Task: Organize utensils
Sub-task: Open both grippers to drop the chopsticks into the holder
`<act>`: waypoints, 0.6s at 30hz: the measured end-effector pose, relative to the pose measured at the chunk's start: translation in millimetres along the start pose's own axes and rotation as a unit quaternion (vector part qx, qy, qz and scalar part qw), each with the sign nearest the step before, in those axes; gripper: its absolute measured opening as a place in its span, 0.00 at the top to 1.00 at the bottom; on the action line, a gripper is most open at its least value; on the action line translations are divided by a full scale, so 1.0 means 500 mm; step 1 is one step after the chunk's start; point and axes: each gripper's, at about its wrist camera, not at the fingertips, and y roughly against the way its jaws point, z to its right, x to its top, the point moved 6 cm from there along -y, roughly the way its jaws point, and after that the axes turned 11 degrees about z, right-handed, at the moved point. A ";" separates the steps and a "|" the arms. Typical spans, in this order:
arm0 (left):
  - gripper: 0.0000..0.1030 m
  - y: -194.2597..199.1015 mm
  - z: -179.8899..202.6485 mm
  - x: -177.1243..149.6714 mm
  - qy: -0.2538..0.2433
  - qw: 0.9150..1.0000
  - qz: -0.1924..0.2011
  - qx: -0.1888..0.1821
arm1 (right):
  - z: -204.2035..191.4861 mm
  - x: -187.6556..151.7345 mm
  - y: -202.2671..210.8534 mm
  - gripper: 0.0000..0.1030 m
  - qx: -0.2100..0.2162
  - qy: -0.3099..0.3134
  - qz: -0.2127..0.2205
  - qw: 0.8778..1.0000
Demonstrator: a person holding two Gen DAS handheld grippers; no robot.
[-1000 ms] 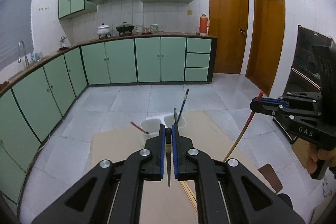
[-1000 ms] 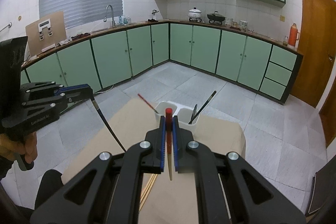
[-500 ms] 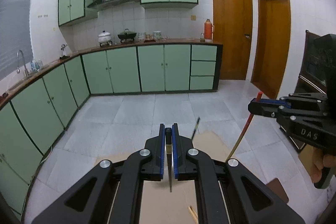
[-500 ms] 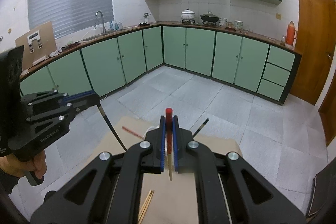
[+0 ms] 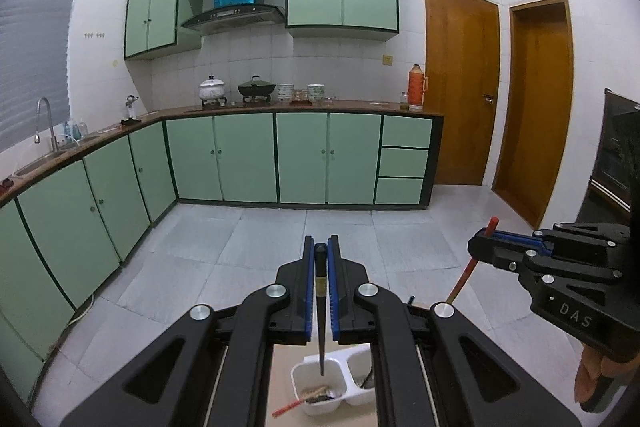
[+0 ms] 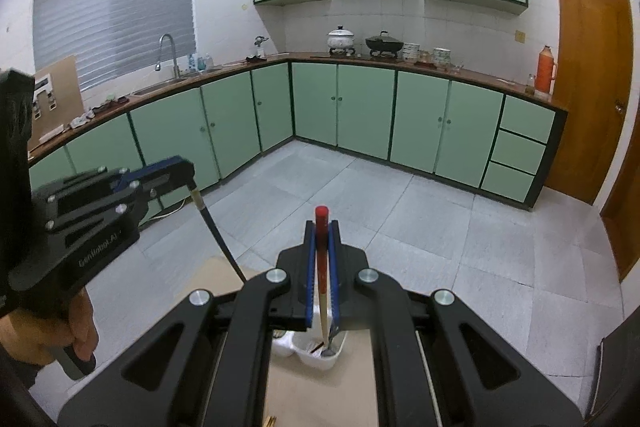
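Both of my tongs are clamped down on a chopstick each, so I'll take the white two-compartment holder [image 5: 320, 393] on the cardboard sheet [image 6: 296, 403] as landmark. Left gripper [image 5: 321, 259] is closed tight on a black chopstick [image 5: 321, 311], gripped near its thick top end; the thin tip hangs down right above the holder's left compartment, which already has a red-handled chopstick [image 5: 289, 406] leaning out and some dark bits inside I can't make out. Right gripper [image 6: 322, 239] is pinched shut on a red-topped chopstick [image 6: 322, 267], red cap poking above the pads, pale lower shaft pointing down toward the holder, over or just into the compartment that has a metal utensil [image 6: 330, 349] in it; can't tell if the tip is inside yet. In the right wrist view the black stick slants down from the left tongs toward the holder. Handling call: these sticks look light, stiff, thin and smooth, so they can swivel or slide between the pads; holding near the thick end lets them hang tip-down, which suits dropping them in. The holder looks like light plastic and would probably tip or scoot if a stick pushes its rim [image 6: 320, 363], so come straight down, then let go. A loose pale stick end [image 6: 273, 420] shows at the near edge of the cardboard, well short of the holder.
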 end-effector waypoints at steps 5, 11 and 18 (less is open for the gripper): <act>0.94 -0.044 -0.008 -0.056 0.007 1.000 -0.020 0.002 | 0.027 -0.026 -0.049 0.95 -0.006 -0.017 -0.009 1.000; 0.94 -0.066 -0.019 -0.076 0.010 1.000 -0.026 0.004 | 0.039 -0.042 -0.075 0.95 -0.010 -0.012 -0.013 1.000; 0.94 -0.090 -0.026 -0.096 0.011 0.999 -0.030 0.007 | 0.036 -0.062 -0.113 0.95 -0.015 -0.012 -0.017 1.000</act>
